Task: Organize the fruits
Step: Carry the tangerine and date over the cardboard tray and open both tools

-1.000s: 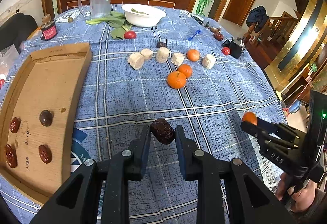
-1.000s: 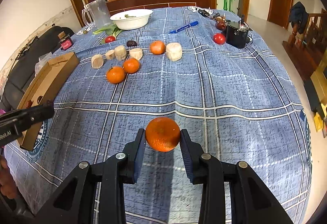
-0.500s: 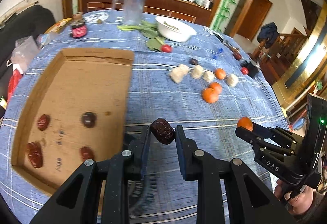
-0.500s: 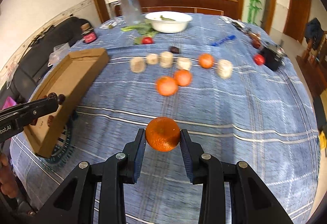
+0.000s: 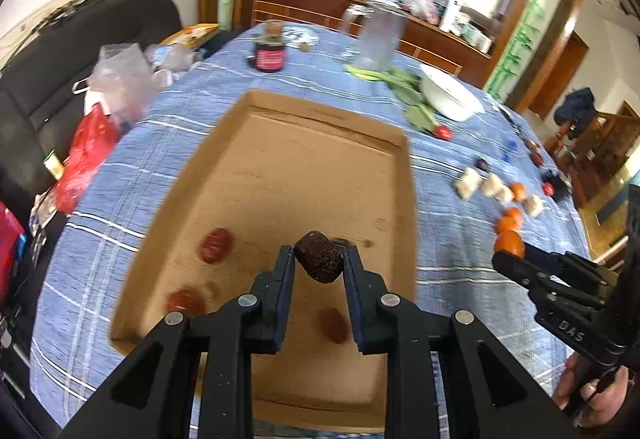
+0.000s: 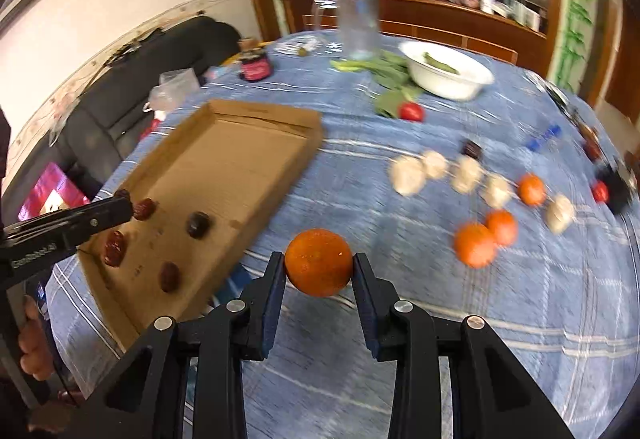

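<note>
The left gripper (image 5: 318,265) has its fingers clamped on a dark date (image 5: 319,257), held in the air above the near part of the cardboard tray (image 5: 280,167), where four more dates lie on the tray floor. The right gripper (image 6: 319,271) pinches an orange (image 6: 319,263) between its fingers, above the blue checked surface (image 6: 500,311) just right of the tray. Farther right on the cloth sit three more oranges (image 6: 474,245) among pale chunks, with a white bowl (image 6: 446,69) behind.
</note>
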Demonstrator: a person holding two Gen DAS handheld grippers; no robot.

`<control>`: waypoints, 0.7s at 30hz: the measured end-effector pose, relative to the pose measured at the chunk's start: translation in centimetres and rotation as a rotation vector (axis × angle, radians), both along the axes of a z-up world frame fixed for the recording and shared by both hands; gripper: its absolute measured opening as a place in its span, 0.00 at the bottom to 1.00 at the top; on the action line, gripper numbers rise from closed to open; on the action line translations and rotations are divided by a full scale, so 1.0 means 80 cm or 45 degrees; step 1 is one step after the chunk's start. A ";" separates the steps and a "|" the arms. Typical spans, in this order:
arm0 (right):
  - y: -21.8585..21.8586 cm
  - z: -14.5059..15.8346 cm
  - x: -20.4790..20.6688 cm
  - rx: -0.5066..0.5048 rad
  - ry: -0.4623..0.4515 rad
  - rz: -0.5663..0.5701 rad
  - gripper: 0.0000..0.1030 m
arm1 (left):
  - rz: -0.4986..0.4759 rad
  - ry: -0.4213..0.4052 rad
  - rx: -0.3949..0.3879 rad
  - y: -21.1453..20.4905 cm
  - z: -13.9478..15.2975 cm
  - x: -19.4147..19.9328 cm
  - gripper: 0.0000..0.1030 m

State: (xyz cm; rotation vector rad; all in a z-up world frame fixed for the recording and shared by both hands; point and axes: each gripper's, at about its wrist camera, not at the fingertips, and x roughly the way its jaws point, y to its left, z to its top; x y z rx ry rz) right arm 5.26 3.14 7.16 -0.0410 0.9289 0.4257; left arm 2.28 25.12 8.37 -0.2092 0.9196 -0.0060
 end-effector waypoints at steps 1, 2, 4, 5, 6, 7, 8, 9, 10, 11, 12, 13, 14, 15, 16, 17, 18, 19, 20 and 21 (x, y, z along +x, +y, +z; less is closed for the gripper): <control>0.011 0.002 0.004 0.002 -0.003 0.020 0.36 | 0.016 0.004 0.000 0.009 -0.001 0.002 0.23; 0.020 0.003 0.007 0.004 -0.005 0.036 0.36 | 0.028 0.008 0.000 0.016 -0.002 0.005 0.23; 0.040 0.004 0.015 0.005 -0.007 0.068 0.36 | 0.052 0.015 0.003 0.030 -0.005 0.010 0.23; 0.048 0.004 0.018 0.008 -0.006 0.080 0.36 | 0.061 0.019 0.004 0.036 -0.007 0.015 0.23; 0.057 0.004 0.022 0.011 -0.004 0.094 0.36 | 0.068 0.021 0.006 0.039 -0.008 0.017 0.23; 0.068 0.003 0.027 0.013 -0.002 0.106 0.36 | 0.074 0.025 0.005 0.044 -0.009 0.022 0.23; 0.076 0.002 0.032 0.014 0.002 0.116 0.36 | 0.076 0.029 0.004 0.046 -0.010 0.025 0.23; 0.083 0.001 0.036 0.016 0.009 0.122 0.36 | 0.080 0.034 0.005 0.049 -0.012 0.030 0.23; 0.091 -0.001 0.042 0.026 0.018 0.128 0.36 | 0.081 0.038 0.004 0.051 -0.014 0.034 0.23; 0.097 -0.002 0.047 0.034 0.024 0.133 0.36 | 0.083 0.043 0.008 0.054 -0.017 0.040 0.23; 0.103 -0.004 0.051 0.035 0.027 0.137 0.36 | 0.085 0.048 0.010 0.055 -0.019 0.043 0.23; 0.110 -0.006 0.055 0.032 0.029 0.142 0.36 | 0.084 0.053 0.010 0.056 -0.022 0.048 0.23; 0.117 -0.008 0.060 0.027 0.031 0.149 0.36 | 0.084 0.061 0.008 0.059 -0.025 0.053 0.23; 0.123 -0.011 0.065 0.021 0.034 0.154 0.36 | 0.085 0.068 0.003 0.061 -0.028 0.059 0.23; 0.129 -0.015 0.070 0.014 0.042 0.159 0.36 | 0.087 0.076 0.000 0.063 -0.030 0.064 0.23; 0.134 -0.019 0.074 0.009 0.050 0.163 0.36 | 0.090 0.082 -0.003 0.065 -0.032 0.068 0.23; 0.138 -0.023 0.078 0.004 0.057 0.165 0.36 | 0.092 0.086 -0.008 0.066 -0.034 0.072 0.23; 0.142 -0.028 0.083 -0.004 0.064 0.167 0.36 | 0.093 0.093 -0.007 0.067 -0.036 0.076 0.23; 0.145 -0.031 0.086 -0.011 0.068 0.167 0.36 | 0.092 0.098 -0.006 0.068 -0.038 0.079 0.23; 0.147 -0.035 0.089 -0.018 0.072 0.167 0.36 | 0.092 0.107 -0.003 0.069 -0.041 0.084 0.23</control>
